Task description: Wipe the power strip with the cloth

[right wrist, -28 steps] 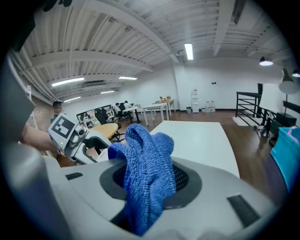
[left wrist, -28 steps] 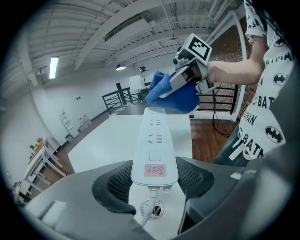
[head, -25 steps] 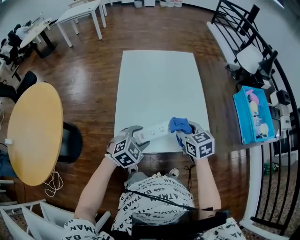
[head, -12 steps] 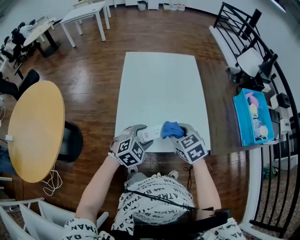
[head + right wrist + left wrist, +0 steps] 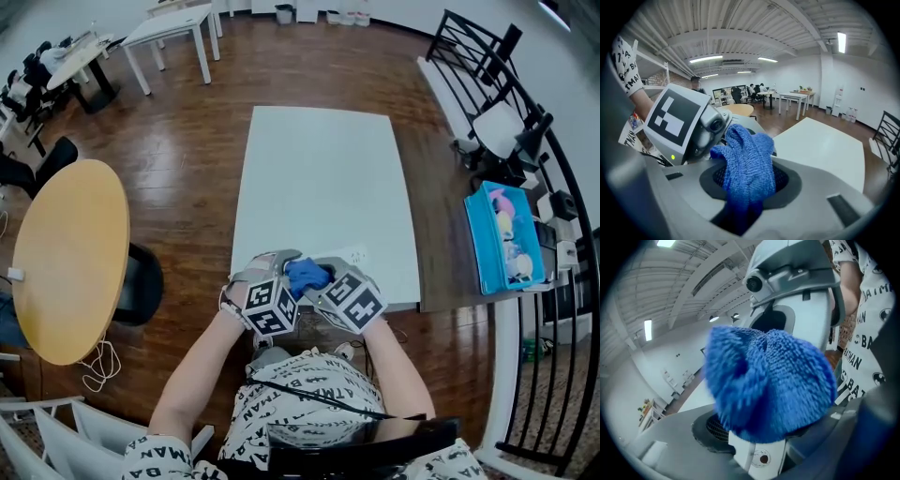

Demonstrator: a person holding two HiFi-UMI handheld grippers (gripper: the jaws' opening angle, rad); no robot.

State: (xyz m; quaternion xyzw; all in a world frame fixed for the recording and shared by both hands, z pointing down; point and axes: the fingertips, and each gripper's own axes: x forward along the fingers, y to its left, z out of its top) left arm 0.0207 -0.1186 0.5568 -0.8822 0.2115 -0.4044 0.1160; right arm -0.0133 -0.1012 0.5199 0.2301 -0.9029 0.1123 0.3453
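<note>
A white power strip (image 5: 350, 255) lies along the near edge of the white table (image 5: 319, 159). My left gripper (image 5: 280, 265) is shut on its left end, and that end (image 5: 759, 458) shows between the jaws in the left gripper view. A blue cloth (image 5: 306, 277) is bunched on the strip right beside the left gripper. My right gripper (image 5: 322, 277) is shut on the cloth (image 5: 747, 164), which fills the gap between its jaws. In the left gripper view the cloth (image 5: 773, 380) hides most of the strip. The two grippers stand almost against each other.
A round yellow table (image 5: 70, 262) and a black chair (image 5: 141, 281) stand to the left. A blue bin (image 5: 506, 234) with small items and a black metal railing (image 5: 553, 187) are on the right. White tables (image 5: 173, 28) stand far back.
My right gripper has slid left along the strip with the cloth, from the strip's right part up to the left gripper. The left gripper has stayed at the strip's left end.
</note>
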